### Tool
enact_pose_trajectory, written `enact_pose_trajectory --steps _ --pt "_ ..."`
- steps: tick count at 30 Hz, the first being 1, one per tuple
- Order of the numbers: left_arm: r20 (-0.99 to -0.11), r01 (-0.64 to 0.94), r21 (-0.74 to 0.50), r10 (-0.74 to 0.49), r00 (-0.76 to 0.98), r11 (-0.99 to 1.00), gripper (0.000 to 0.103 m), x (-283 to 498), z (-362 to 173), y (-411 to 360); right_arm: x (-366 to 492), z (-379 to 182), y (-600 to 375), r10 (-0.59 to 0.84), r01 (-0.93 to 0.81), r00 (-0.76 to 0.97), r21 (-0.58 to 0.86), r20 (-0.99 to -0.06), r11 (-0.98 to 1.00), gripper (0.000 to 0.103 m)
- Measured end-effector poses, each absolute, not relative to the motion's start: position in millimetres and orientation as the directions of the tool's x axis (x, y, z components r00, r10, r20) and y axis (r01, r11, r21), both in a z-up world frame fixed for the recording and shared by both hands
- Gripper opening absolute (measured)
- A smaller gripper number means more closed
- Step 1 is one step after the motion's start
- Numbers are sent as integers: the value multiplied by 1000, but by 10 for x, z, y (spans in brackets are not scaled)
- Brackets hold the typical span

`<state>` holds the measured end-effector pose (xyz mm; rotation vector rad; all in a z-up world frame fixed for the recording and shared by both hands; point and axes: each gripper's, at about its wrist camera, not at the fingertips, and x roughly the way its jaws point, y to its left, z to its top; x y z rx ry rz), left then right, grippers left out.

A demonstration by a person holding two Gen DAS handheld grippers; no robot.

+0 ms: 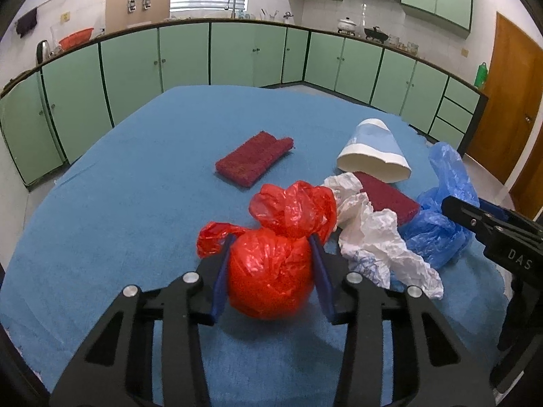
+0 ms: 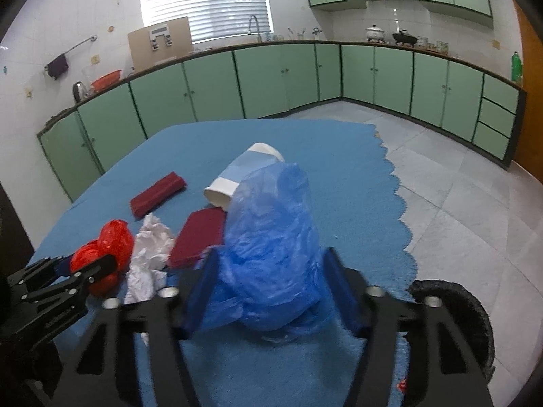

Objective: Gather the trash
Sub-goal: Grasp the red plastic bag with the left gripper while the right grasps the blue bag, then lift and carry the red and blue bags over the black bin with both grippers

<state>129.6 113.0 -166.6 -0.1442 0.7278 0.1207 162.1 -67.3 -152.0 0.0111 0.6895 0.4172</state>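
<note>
The blue cloth [image 1: 135,176] is carrying all the trash, and the blue plastic bag [image 2: 271,237] is standing between the two fingers of the right gripper [image 2: 271,291], which are lying close along its sides, though I cannot tell if they are really pressing it. The knotted red bag [image 1: 269,271] is sitting directly ahead between the fingers of the left gripper [image 1: 269,271], which are touching both its flanks, the knot pointing away. Each gripper is being nearest to its own bag, and the crumpled white paper [image 1: 373,237] is lying between them.
</note>
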Motion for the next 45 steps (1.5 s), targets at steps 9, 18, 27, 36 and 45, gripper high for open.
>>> enact_pose_trajectory --steps 9,18,27,36,45 --pt "-631 -174 -86 81 771 981 37 1231 -1441 1148 1523 -1324 -697 422 -417 700 149 -576 896 8" --pt "-596 -151 -93 67 800 984 36 1191 -1194 1057 1402 -1002 -808 448 -435 740 151 -502 888 8" --pt "-557 -106 -101 32 830 989 36 1150 -1009 828 1272 -847 -952 438 -421 762 149 -477 895 8" --pt "-528 -46 -99 -13 849 994 36 1125 -842 504 1132 -693 -1173 404 -378 794 152 -453 913 8" --pt "-509 21 -104 -71 858 994 36 1090 -692 148 988 -598 -1471 359 -325 826 153 -434 933 8"
